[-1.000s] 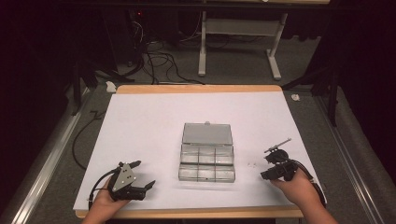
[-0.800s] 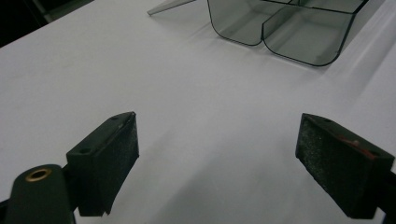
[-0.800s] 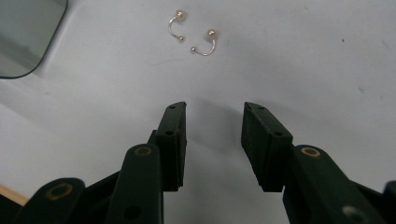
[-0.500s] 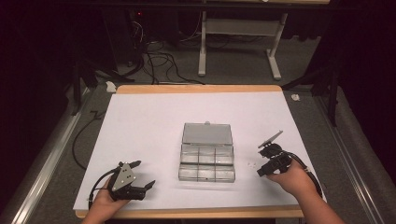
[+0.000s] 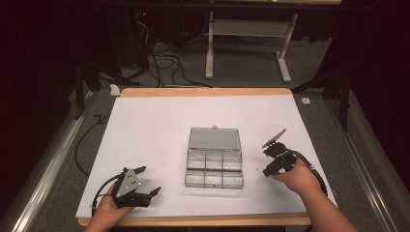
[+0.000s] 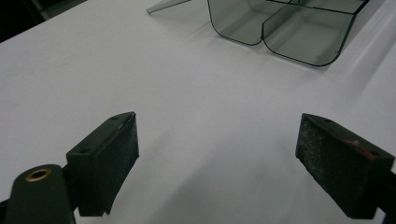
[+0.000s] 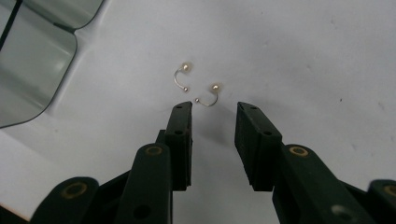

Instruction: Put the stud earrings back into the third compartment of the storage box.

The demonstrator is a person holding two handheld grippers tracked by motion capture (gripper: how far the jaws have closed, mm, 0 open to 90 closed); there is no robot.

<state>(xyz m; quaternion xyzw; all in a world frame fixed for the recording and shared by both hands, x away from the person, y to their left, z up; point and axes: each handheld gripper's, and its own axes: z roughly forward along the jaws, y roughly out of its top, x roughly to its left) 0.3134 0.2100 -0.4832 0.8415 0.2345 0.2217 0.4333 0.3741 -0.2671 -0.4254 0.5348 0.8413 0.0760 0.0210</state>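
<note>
1. Moving in from the lower right of the high view, the right gripper [image 5: 269,157] now sits closer to the clear plastic compartment box with its lid laid open [image 5: 214,162] than it did a second ago, when it lay farther right and lower; it has also tipped down toward the white sheet covering the table [image 5: 154,130].
2. Holding its place at the lower left of the frame, the left gripper [image 5: 147,181] has not shifted across the three high pictures; its jaws stand wide apart with nothing between them.
3. Judging from that shift, the right hand [image 5: 295,176] is lining up a pick, and the left is idle for now.
4. Looking along the right gripper's jaws, the right gripper view shows what the high view is too coarse to resolve: two small curved wire earrings with pearl-like beads. The nearer earring [image 7: 208,94] lies on the sheet just past the jaw tips, centre of frame; the farther earring [image 7: 181,76] lies just up and left of it, apart from it.
5. Those jaws are partly open, gripping nothing, the gap roughly matching the nearer earring.
6. Showing only bare sheet between its pads, the left gripper view catches the box's rounded corner at upper right.
</note>
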